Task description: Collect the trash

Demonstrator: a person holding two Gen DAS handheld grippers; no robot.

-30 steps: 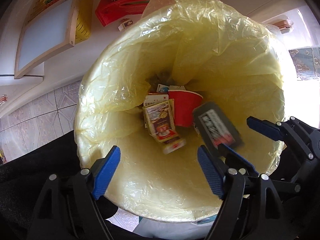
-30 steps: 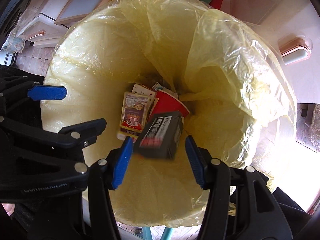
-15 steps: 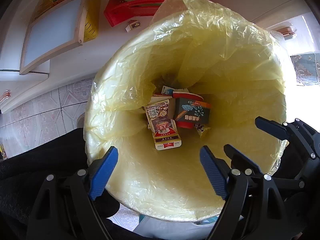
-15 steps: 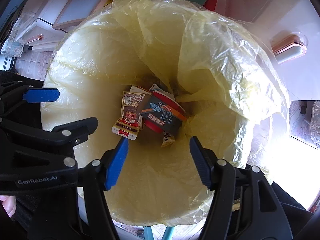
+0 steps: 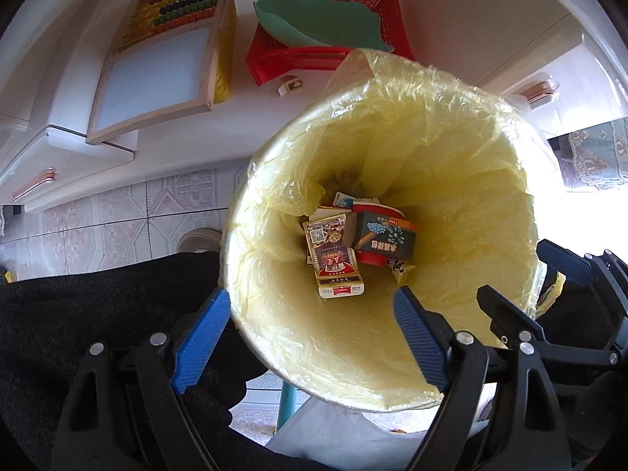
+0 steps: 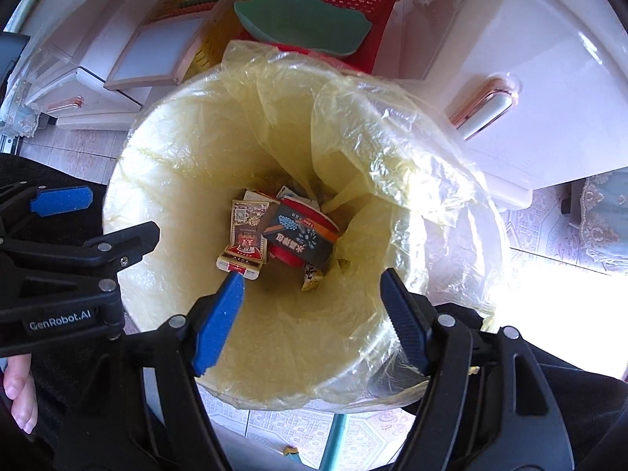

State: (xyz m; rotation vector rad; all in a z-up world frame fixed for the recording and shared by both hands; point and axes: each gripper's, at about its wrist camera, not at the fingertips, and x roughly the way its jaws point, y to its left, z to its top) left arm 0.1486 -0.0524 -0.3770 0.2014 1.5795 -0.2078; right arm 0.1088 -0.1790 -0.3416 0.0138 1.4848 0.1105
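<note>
trash (image 5: 382,237): dark box, red cup, card packs way down in the yellow-lined bin (image 6: 188,145), right below both tongs | left gripper (image 5: 312,339): jaws opening, empty | right gripper (image 6: 310,324): same deal

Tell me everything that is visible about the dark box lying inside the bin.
The dark box is a small carton, cardboard by its look, black-grey with a pale blue spray pattern, white characters and an orange band along one edge. It lies tilted at the bottom of the yellow bag, resting on the red cup, beside the red card pack. One end flap looks open. No gripper touches it.
</note>
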